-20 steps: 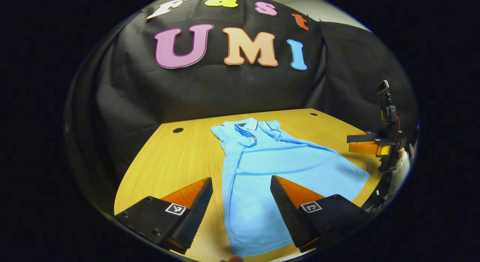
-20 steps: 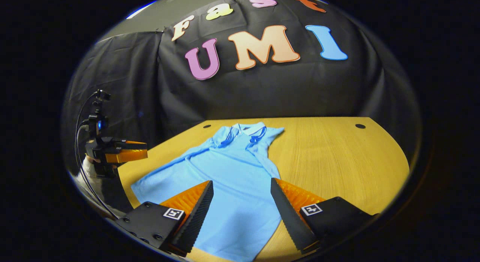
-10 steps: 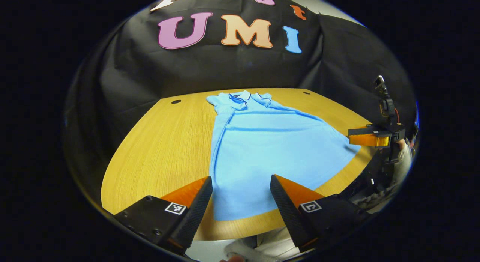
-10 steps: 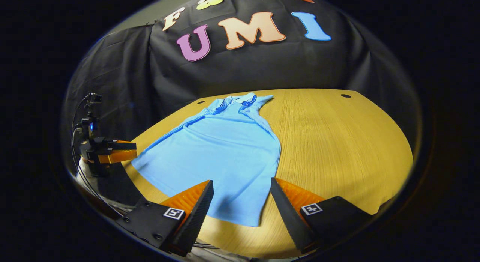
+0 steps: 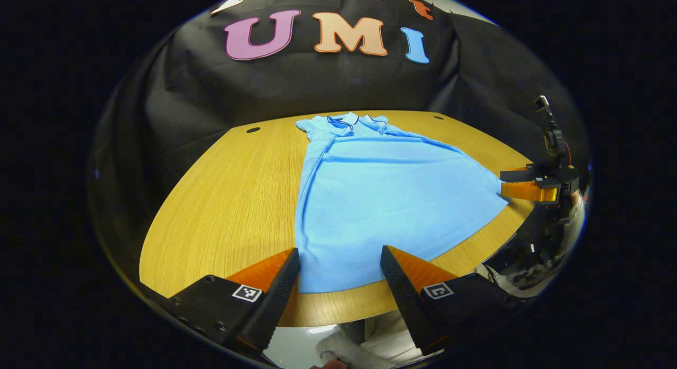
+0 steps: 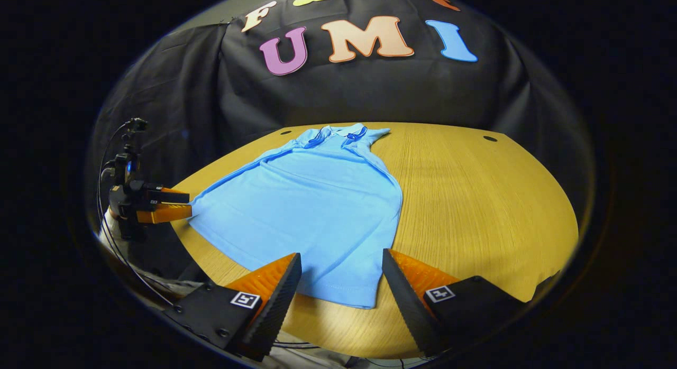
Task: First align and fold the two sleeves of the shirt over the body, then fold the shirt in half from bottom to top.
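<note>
1. Biggest risk: a lopsided half-fold. Shirt lying flat on the table, collar toward the table's far edge, hem just inside the table's near edge. Left gripper spread wide and empty above the table's near edge, over one hem corner; right gripper likewise spread and empty over the other. Lifting one corner sooner or higher than the other likely to skew the fold and land the hem crooked at the collar end.
2. Next: pinching only the top layer. Sleeves apparently already turned in over the body near the table's far edge, so probably more than one layer of cloth at the sides. A shallow grab likely to peel the front from the back and bunch the shirt.
3. Then: closing on the tabletop. Hem flat against the wood, so a steep approach likely to jam the fingertips on the table or push the cloth off the table's near edge.
4. Smaller: undoing the sleeve folds. A fast drag toward the table's far edge likely to flick the tucked sleeves open.
5. Least: wrinkles. A faint crease across the chest, likely to be pressed in by the fold.
</note>
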Available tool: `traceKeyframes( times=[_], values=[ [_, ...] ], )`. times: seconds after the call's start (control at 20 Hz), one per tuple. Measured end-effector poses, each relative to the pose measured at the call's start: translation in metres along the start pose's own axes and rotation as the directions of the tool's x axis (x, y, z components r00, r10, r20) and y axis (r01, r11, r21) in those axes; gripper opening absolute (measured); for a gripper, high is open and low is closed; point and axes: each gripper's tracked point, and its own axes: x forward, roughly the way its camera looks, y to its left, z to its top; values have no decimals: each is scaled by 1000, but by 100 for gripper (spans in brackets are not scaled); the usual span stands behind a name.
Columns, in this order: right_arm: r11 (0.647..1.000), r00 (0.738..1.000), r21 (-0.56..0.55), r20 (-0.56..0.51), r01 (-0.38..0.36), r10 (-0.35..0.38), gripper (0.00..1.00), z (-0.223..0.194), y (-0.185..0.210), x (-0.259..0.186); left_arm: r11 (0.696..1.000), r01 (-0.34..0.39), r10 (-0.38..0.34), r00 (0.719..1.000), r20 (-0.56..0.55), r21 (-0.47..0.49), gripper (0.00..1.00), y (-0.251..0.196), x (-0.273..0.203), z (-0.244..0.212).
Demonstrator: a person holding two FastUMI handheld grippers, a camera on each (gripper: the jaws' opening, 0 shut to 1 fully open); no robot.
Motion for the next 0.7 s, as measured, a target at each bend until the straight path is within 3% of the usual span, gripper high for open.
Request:
traceKeyframes(
  times=[0.1, 0.15, 0.25, 0.3, 0.35, 0.4, 0.45, 0.55, 0.65, 0.7],
  values=[
    [999, 1000, -31, -5, 12, -12, 97, -1, 2, 1, 1000, 8, -8, 1000, 9, -17, 96, -3, 2, 2],
    [999, 1000, -50, -9, 18, -18, 92, -4, 4, 2, 1000, 10, -10, 1000, -6, -24, 96, -5, -1, -2],
    [998, 1000, -67, -12, 18, -19, 97, -4, 8, 3, 1000, 16, -16, 1000, 1, -17, 96, -8, 3, -1],
    [998, 1000, -68, -13, 18, -19, 87, -3, 9, 3, 1000, 19, -19, 1000, 6, -11, 95, -10, 4, 1],
    [998, 1000, -67, -14, 8, -9, 94, -3, 10, 3, 1000, 29, -29, 999, 14, -3, 94, -14, 7, 3],
    [998, 1000, -64, -13, -5, 4, 92, -5, 14, 5, 999, 43, -43, 999, 22, 1, 89, -18, 9, 4],
    [998, 1000, -67, -17, -15, 14, 87, -6, 17, 4, 998, 58, -58, 998, 29, 8, 88, -21, 10, 5],
    [998, 999, -63, -21, -29, 28, 74, -6, 19, 5, 996, 84, -85, 996, 29, 12, 74, -27, 12, 5],
    [998, 999, -53, -20, -43, 42, 51, -7, 21, 6, 994, 111, -112, 993, 30, 17, 57, -35, 13, 7],
    [998, 998, -40, -19, -53, 52, 29, -7, 22, 7, 992, 122, -122, 992, 33, 14, 42, -37, 14, 8]
  ],
)
